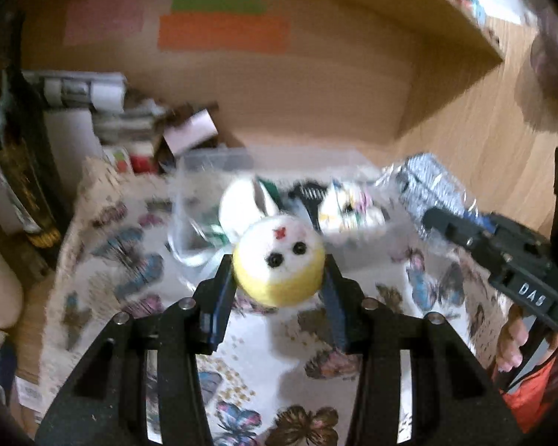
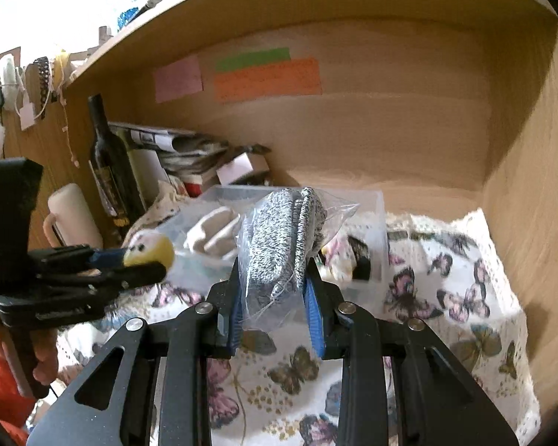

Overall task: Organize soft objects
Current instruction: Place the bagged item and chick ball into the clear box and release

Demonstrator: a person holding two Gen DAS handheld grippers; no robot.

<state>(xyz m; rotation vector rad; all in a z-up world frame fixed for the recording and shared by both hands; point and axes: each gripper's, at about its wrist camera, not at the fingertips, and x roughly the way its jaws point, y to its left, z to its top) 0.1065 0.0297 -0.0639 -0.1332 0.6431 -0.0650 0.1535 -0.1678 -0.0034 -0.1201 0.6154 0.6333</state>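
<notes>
My left gripper (image 1: 278, 271) is shut on a round yellow and white plush toy (image 1: 279, 260) with two black eyes, held above the butterfly cloth in front of a clear plastic bin (image 1: 368, 239). The toy also shows in the right wrist view (image 2: 150, 247). My right gripper (image 2: 273, 282) is shut on a grey knit item in a clear bag (image 2: 279, 241), held up in front of the bin (image 2: 375, 200). The bagged item shows at the right in the left wrist view (image 1: 424, 182). The bin holds several soft items, among them a white one (image 1: 238, 204).
A butterfly-print cloth (image 2: 446, 297) covers the desk inside a wooden alcove. At the left stand a dark bottle (image 2: 106, 163), a white mug (image 2: 74, 215), papers and small boxes (image 2: 189, 148). Coloured sticky notes (image 2: 268, 74) are on the back wall.
</notes>
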